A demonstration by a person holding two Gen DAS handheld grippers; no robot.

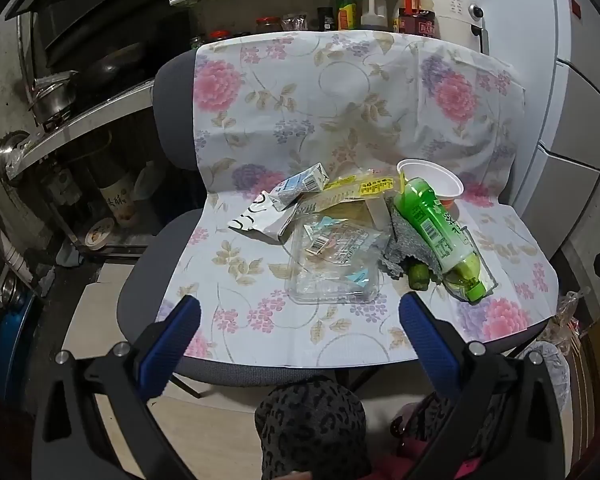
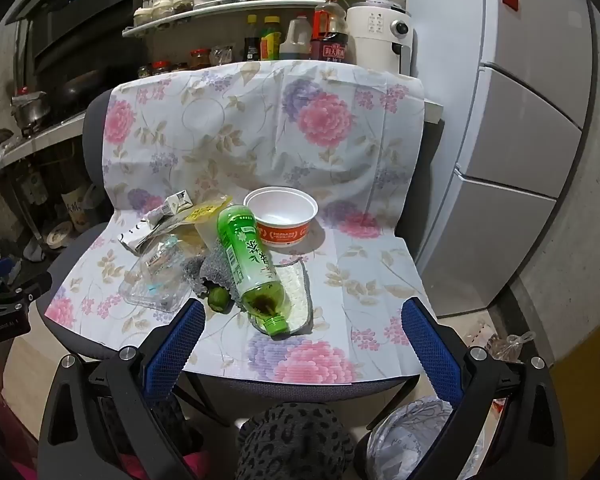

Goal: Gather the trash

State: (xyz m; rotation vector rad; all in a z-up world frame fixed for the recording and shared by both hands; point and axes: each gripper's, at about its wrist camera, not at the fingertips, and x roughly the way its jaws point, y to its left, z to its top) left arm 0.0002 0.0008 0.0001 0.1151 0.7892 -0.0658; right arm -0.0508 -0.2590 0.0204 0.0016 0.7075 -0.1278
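Trash lies on a chair seat covered with a floral cloth (image 1: 260, 320) (image 2: 360, 280). There is a green plastic bottle (image 1: 440, 236) (image 2: 252, 260) on its side, a white and orange paper bowl (image 1: 436, 184) (image 2: 282, 216), a clear plastic tray (image 1: 332, 264) (image 2: 156, 276), a small milk carton (image 1: 300, 184) (image 2: 176, 204), white and yellow wrappers (image 1: 260, 216) (image 2: 208, 212), a grey scouring cloth (image 1: 404, 240) (image 2: 208, 268) and a small green fruit (image 1: 418, 276) (image 2: 218, 298). My left gripper (image 1: 300, 320) is open and empty in front of the tray. My right gripper (image 2: 304, 328) is open and empty just short of the bottle's cap.
A bin lined with a bag (image 2: 412, 440) stands on the floor at the lower right, below the seat's front edge. A fridge (image 2: 520, 140) stands to the right. A counter with bottles (image 2: 300, 40) is behind the chair, a stove with pots (image 1: 60, 92) to the left.
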